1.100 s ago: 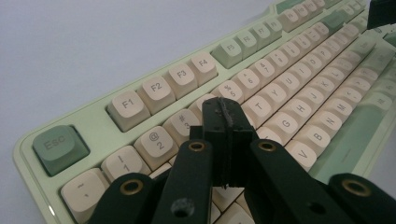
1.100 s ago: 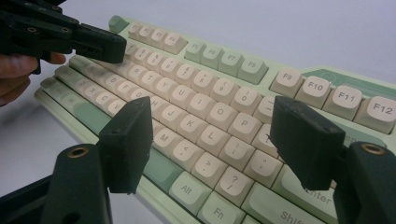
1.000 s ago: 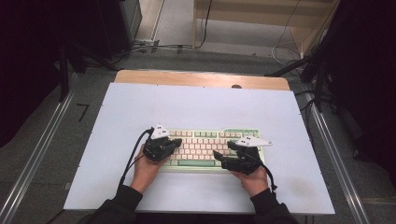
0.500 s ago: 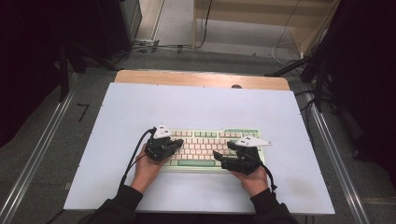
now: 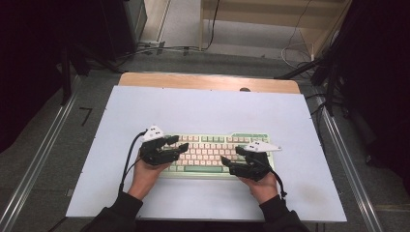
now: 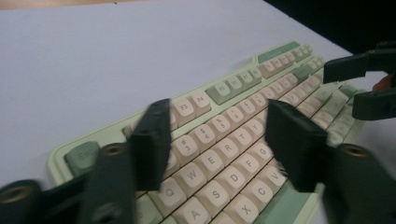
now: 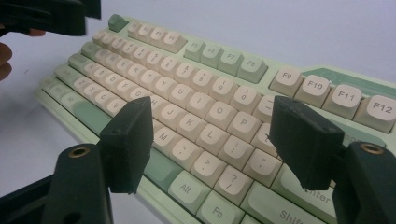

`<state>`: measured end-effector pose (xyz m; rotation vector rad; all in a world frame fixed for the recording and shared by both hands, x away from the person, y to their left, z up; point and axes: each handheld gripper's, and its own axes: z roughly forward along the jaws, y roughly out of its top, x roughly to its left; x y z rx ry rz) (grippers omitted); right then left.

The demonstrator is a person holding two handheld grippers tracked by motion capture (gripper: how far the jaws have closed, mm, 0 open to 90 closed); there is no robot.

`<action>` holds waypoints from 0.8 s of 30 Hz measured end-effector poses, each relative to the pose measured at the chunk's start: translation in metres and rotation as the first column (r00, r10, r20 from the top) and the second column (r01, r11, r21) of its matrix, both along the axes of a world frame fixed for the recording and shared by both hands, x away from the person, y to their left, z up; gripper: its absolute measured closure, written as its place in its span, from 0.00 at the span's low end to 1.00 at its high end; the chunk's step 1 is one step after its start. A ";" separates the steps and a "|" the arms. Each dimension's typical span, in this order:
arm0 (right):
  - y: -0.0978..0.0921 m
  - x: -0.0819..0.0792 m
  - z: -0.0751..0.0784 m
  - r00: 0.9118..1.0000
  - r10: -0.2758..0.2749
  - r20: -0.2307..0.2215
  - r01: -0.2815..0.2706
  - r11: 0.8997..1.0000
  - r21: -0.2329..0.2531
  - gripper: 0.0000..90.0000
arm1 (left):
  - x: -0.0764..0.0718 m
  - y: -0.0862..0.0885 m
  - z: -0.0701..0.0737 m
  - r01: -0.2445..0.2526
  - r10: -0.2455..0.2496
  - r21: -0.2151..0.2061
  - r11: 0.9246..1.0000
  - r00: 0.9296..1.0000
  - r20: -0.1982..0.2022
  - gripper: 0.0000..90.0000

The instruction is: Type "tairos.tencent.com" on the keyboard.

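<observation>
A pale green keyboard [image 5: 212, 152] with cream keys lies flat on the white table, near its front. My left gripper [image 5: 178, 143] hovers over the keyboard's left end, its jaws open with nothing between them. Seen in the left gripper view, the left gripper [image 6: 219, 140] stands above the letter keys of the keyboard [image 6: 243, 126]. My right gripper [image 5: 232, 157] is over the keyboard's right half, also open and empty. In the right gripper view, the right gripper [image 7: 212, 135] spans the keys around the right side of the keyboard [image 7: 201, 93].
The white table top [image 5: 203, 106] has a wooden strip [image 5: 208, 82] along its far edge. Metal rails [image 5: 38, 159] run along both sides. Dark equipment and cables [image 5: 300, 53] lie on the floor beyond. A cable [image 5: 126, 159] trails from the left gripper.
</observation>
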<state>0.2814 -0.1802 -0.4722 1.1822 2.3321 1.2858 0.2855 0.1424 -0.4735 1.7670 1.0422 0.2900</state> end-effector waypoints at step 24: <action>0.017 0.011 -0.004 0.999 0.032 -0.008 -0.032 0.999 -0.003 0.36 | -0.010 0.027 -0.008 -0.145 0.146 -0.073 0.987 0.989 0.018 0.32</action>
